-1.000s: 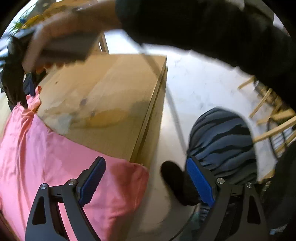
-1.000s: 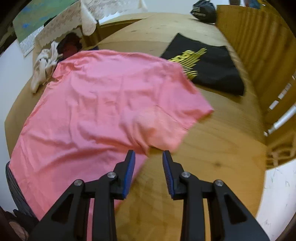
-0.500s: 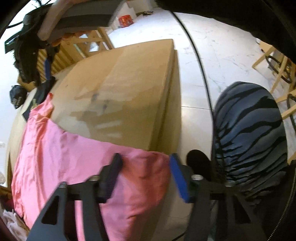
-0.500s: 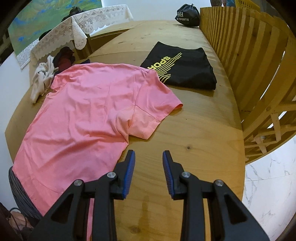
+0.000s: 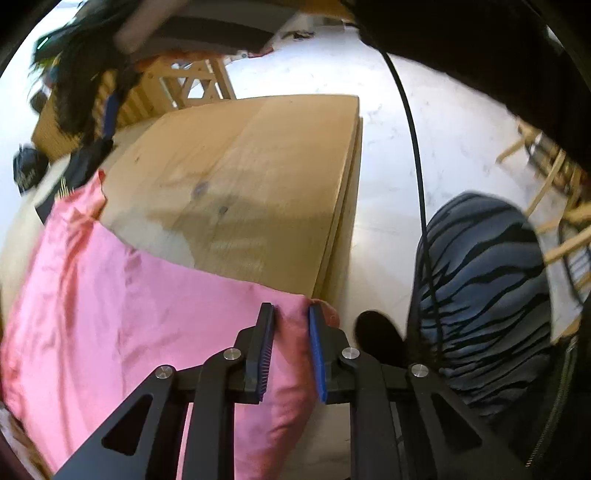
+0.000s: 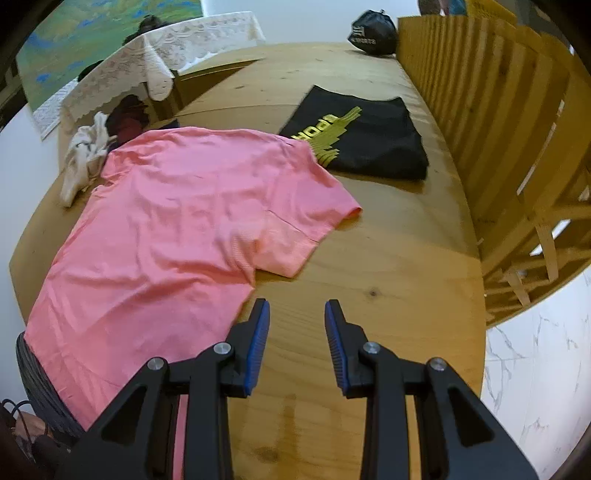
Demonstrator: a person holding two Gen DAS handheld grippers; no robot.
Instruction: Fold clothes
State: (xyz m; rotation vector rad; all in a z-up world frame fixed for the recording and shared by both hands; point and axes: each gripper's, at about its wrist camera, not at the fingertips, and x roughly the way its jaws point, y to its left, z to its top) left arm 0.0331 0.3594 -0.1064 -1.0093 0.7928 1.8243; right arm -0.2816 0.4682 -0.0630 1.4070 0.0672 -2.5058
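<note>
A pink T-shirt [image 6: 177,229] lies spread on the wooden table [image 6: 388,295], one sleeve flat toward the right. Its lower hem hangs over the table's near edge in the left wrist view. My left gripper [image 5: 291,314] is at that hem corner; its jaws are closing, and the pink T-shirt [image 5: 147,314] is bunched between the blue pads. My right gripper [image 6: 297,308] hovers open above bare wood just right of the shirt's side, nothing between its fingers. It shows blurred in a hand at the upper left of the left wrist view.
A folded black shirt [image 6: 365,140] with yellow print lies behind the sleeve. Slatted wooden furniture [image 6: 498,129] borders the table's right side. Crumpled clothes [image 6: 85,155] and a black bag [image 6: 373,33] sit farther back. A leg in striped trousers [image 5: 487,288] stands by the table corner.
The left gripper's jaws went from wide open to narrow around the shirt's hem corner. The right gripper drew back slightly from the sleeve, which now lies flat and still.
</note>
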